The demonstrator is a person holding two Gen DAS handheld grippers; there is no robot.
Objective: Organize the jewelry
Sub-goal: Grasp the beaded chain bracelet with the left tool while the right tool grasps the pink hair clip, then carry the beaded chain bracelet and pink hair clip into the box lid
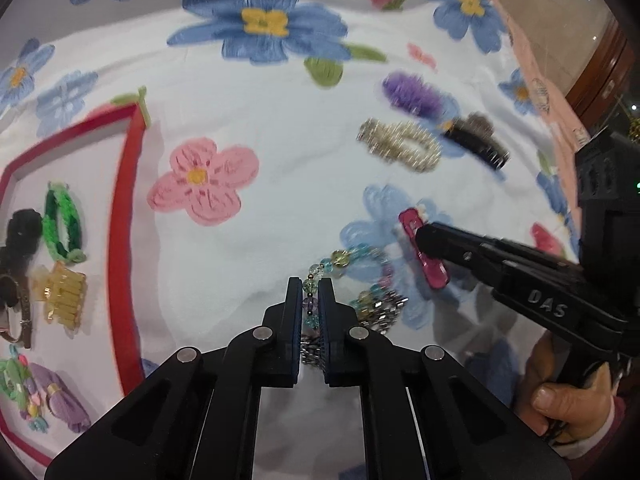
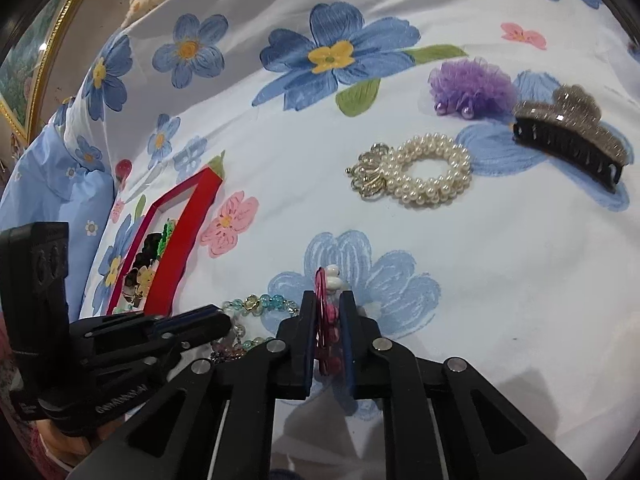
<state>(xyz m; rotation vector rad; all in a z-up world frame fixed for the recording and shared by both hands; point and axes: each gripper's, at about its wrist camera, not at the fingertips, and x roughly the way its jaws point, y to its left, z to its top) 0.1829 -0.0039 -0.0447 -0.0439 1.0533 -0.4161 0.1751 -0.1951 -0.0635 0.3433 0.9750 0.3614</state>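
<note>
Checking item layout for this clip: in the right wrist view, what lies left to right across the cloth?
Red tray → beaded bracelet → pink hair clip → pearl bracelet → glittery claw clip.

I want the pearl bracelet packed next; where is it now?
In the right wrist view, the pearl bracelet lies on the floral cloth right of centre, between the purple tulle piece and the black claw clip.

The red tray [image 1: 120,216] runs off the left wrist view at about 9 o'clock, so the watch [image 1: 14,308] in it is half gone. The pearl bracelet [image 1: 400,144] and the glitter claw clip [image 1: 478,140] at 2 o'clock are smeared by blur there. The bead bracelet [image 1: 344,264] partly disappears behind the jaws, and the pink clip [image 2: 324,320] too.
</note>
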